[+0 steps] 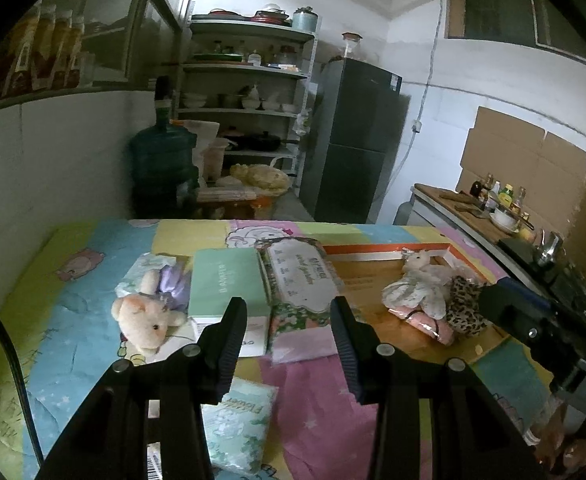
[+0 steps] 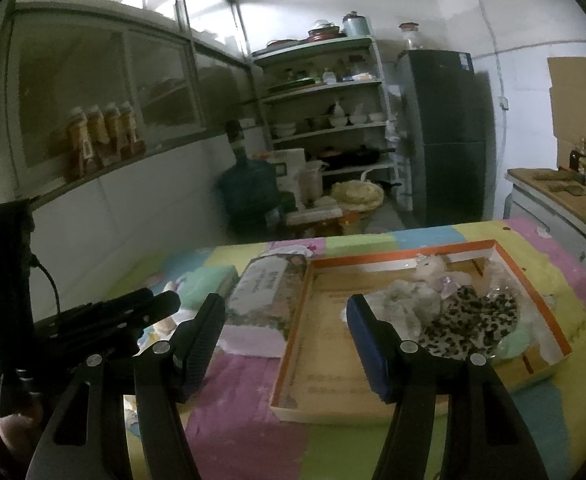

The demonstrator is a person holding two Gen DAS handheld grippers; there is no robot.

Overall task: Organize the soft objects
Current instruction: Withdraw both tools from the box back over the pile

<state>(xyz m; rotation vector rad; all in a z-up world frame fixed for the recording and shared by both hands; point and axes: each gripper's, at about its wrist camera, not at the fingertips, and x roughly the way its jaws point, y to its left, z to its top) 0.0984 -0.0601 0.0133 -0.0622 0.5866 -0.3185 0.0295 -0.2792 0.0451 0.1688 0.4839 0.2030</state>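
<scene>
Claws are both hanging wide and empty above the counter (image 1: 313, 400), which is wearing a patchwork cartoon cloth. Left claw (image 1: 289, 344) is pointing at the floral tissue pack (image 1: 301, 280), lying just ahead between its fingers with its long axis running away from the camera; the green box (image 1: 227, 284) is sitting touching it on the left, and the pink plush bear (image 1: 149, 320) is lying further left, near the box, head toward the camera. Right claw (image 2: 285, 344) is hovering over the near-left part of the orange-rimmed tray (image 2: 293, 344), where the white plush (image 2: 429, 276) and leopard-print item (image 2: 477, 320) are already piling up at its far right. Judging by this, the bear and packs are waiting outside the tray, left of it, so the left claw is nearer to them. Another soft pack (image 1: 237, 428) is lying below the left claw.
</scene>
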